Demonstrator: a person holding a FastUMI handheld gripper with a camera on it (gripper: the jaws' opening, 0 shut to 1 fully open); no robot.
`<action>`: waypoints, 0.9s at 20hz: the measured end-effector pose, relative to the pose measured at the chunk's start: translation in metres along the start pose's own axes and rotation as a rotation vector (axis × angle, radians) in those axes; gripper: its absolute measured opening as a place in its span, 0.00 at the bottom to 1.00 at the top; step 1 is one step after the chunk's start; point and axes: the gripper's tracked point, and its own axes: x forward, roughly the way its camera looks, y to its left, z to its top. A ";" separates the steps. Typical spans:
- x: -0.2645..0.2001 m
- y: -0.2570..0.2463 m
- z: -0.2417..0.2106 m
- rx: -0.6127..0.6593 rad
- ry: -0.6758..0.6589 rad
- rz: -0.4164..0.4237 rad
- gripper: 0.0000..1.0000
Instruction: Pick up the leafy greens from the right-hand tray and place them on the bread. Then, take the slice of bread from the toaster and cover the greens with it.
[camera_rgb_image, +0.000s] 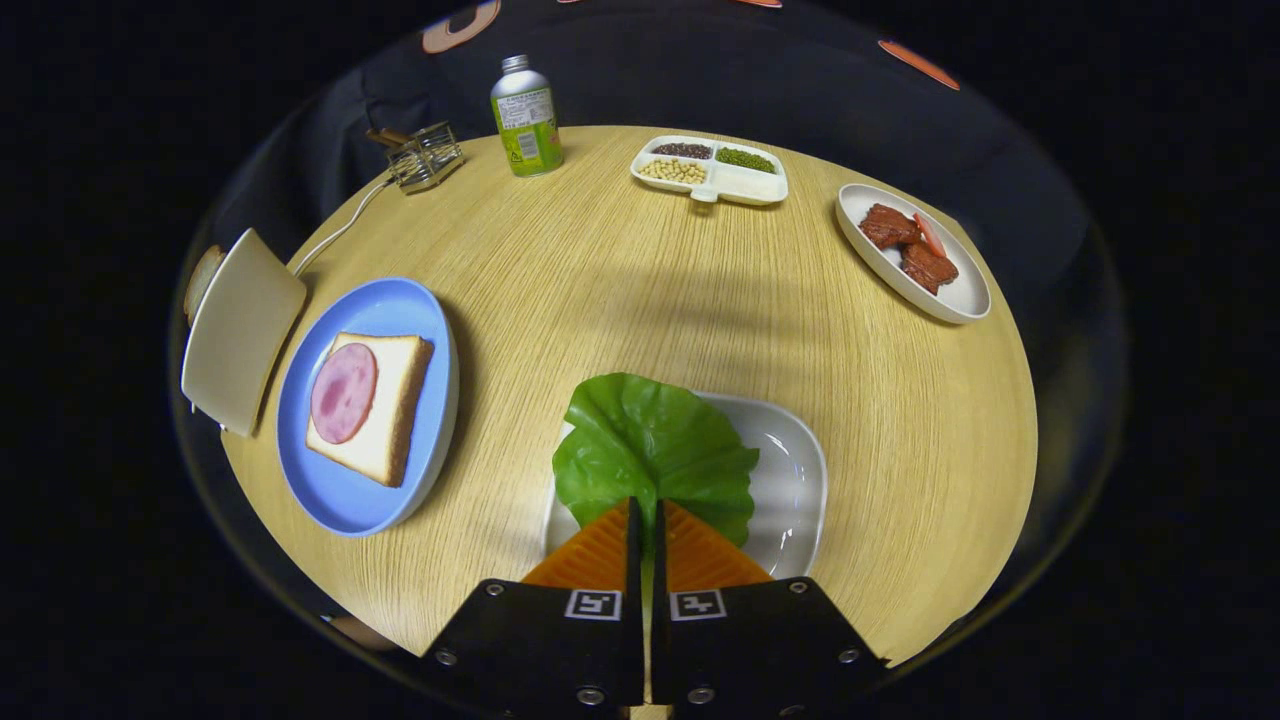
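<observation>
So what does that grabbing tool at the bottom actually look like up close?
The tongs are two wedge-shaped fingers with ridged faces, tapering to a point. Each is mounted on a blocky black housing with angled sides and round silver screws at the corners. Each block carries a small square black-and-white marker near the inner edge. No cables show.
</observation>
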 end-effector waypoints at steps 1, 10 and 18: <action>-0.003 0.000 0.004 0.011 -0.013 0.002 0.04; -0.059 0.043 0.049 0.006 -0.156 0.084 0.03; -0.072 0.103 0.069 -0.083 -0.203 0.145 0.03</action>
